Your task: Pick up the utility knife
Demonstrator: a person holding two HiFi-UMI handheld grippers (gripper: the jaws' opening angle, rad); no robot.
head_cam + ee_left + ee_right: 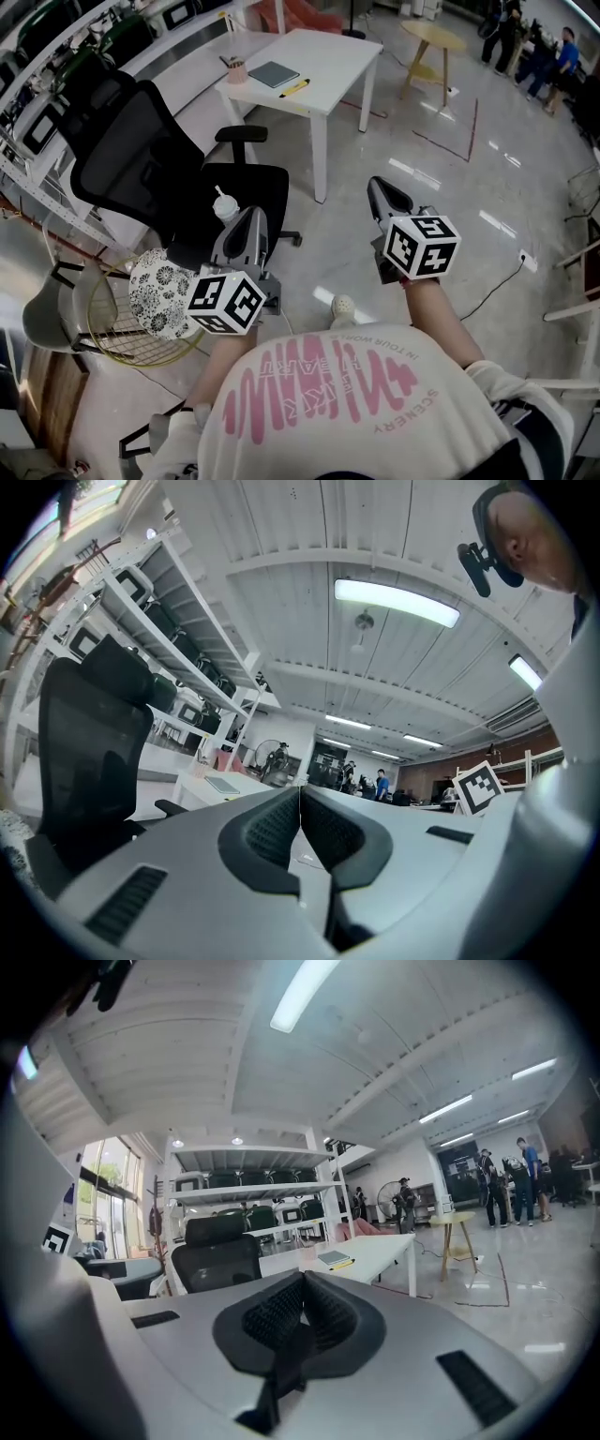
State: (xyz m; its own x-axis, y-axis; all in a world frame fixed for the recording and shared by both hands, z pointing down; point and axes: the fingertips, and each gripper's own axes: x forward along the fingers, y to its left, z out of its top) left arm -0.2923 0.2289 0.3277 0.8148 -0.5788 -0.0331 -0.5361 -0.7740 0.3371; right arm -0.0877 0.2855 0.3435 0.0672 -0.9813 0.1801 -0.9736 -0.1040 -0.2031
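1. The yellow utility knife (pixel 293 88) lies near the worktop (pixel 328 66) edge nearest the person, just beside a dark notebook (pixel 273 74).
2. A pen cup (pixel 236 70) stands at the worktop's near-left corner.
3. Left gripper (pixel 300 794): fingers clenched, nothing between them.
4. Right gripper (pixel 302 1283): fingers clenched, empty. Both grippers are well apart from the worktop.
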